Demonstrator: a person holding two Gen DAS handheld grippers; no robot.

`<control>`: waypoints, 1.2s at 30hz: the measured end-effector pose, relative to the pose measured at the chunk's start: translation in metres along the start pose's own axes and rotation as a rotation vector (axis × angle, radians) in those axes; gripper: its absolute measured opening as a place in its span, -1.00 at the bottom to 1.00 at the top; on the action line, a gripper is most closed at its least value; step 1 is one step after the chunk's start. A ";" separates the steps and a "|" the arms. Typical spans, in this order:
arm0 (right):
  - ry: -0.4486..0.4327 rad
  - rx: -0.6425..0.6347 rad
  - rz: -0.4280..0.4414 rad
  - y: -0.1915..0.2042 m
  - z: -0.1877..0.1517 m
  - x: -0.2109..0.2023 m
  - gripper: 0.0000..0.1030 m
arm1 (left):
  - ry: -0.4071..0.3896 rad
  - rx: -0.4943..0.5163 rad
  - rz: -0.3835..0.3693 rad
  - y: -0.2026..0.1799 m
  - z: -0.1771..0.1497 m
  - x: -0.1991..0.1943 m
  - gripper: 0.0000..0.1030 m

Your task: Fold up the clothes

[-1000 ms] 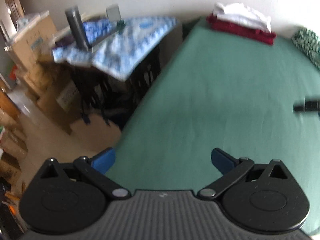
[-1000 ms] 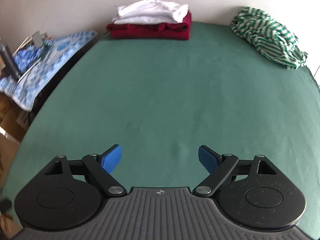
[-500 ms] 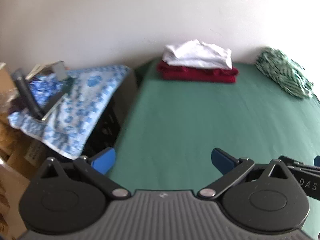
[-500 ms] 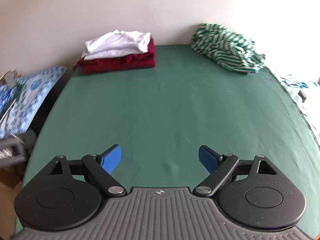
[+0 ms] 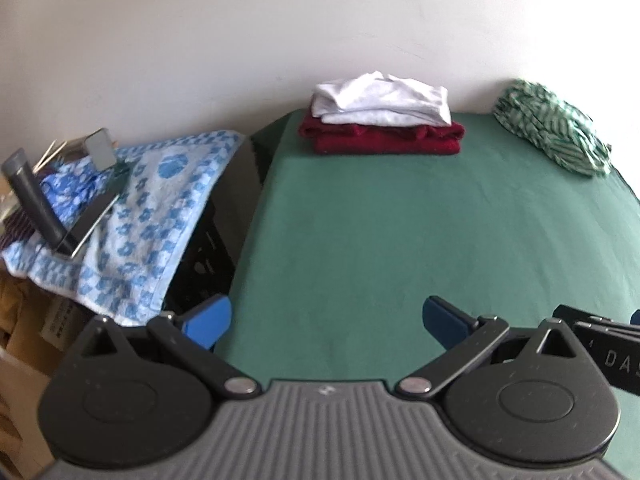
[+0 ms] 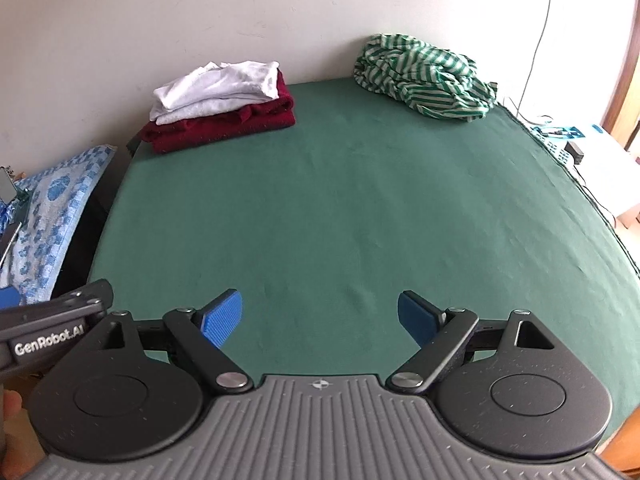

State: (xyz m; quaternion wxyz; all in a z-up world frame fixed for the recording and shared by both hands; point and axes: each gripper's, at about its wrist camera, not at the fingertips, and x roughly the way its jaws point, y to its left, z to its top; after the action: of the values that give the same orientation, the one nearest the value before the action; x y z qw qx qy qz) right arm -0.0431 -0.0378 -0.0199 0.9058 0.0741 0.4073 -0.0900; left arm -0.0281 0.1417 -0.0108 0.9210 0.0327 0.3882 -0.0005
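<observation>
Both tools, left tool [image 5: 326, 320] and right tool [image 6: 320, 314], hover spread-jawed, level above the green table [image 6: 340, 208].

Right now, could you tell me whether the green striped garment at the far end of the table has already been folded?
No, the green striped garment lies in a crumpled heap on the green table, unlike the folded white and red stack beside it.

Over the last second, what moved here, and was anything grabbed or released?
Only the grippers moved: the left gripper swung right toward the table, the right gripper tilted up. Both stayed open and empty. The striped garment and folded stack are unmoved.
</observation>
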 end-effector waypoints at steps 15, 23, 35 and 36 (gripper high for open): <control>-0.010 -0.103 0.096 0.013 0.018 0.021 0.71 | 0.005 -0.112 0.085 0.004 -0.007 -0.001 0.99; 0.008 -0.100 0.127 0.014 0.018 0.025 0.71 | 0.011 -0.094 0.102 -0.001 -0.008 0.000 0.99; -0.012 0.018 0.065 -0.018 0.015 0.024 0.71 | -0.009 0.023 0.013 -0.027 -0.001 0.004 0.99; -0.013 0.027 0.057 -0.020 0.015 0.024 0.71 | -0.007 0.033 0.006 -0.030 -0.001 0.006 0.99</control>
State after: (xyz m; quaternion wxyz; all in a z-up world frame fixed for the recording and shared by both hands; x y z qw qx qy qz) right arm -0.0214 -0.0629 -0.0293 0.9095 0.0972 0.3981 -0.0700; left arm -0.0253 0.1119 -0.0172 0.9217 0.0488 0.3847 -0.0044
